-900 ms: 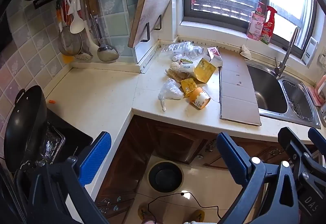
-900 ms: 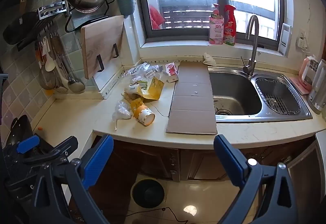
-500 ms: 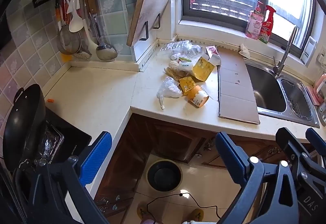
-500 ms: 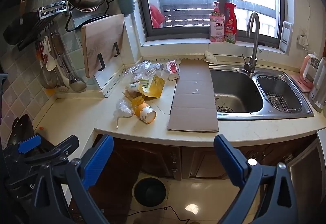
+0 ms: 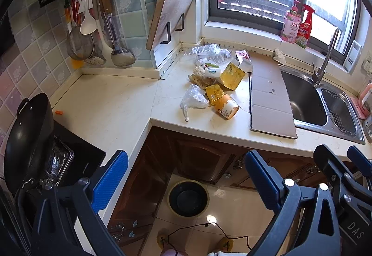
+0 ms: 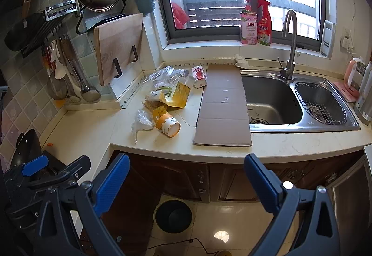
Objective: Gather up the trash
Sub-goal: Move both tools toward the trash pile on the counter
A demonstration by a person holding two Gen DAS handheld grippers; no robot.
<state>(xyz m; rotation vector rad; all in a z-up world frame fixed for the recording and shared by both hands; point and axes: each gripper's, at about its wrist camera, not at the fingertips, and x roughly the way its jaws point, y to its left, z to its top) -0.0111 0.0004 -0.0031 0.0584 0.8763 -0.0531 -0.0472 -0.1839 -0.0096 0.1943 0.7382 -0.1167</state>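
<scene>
A pile of trash lies on the cream countertop (image 5: 111,107) near the corner: an orange paper cup (image 5: 226,107) (image 6: 168,124) on its side, a clear plastic bag (image 5: 194,100) (image 6: 141,120), yellow wrappers (image 5: 232,75) (image 6: 177,94), small cartons and crumpled plastic. A flat cardboard sheet (image 5: 269,95) (image 6: 223,104) lies between the pile and the sink. A black trash bin (image 5: 187,197) (image 6: 173,216) stands on the floor below. My left gripper (image 5: 186,177) and right gripper (image 6: 187,177) are open and empty, held in front of the counter, well short of the trash.
A steel double sink (image 6: 300,102) with tap is right of the cardboard. A black wok (image 5: 25,139) sits on the stove at left. A cutting board (image 5: 169,11), hanging utensils and a pot lid line the wall. Two bottles (image 6: 255,23) stand on the sill.
Both views have shifted slightly; the counter and trash sit a little higher and closer in frame. Nothing on the counter has moved. Both grippers stay open.
</scene>
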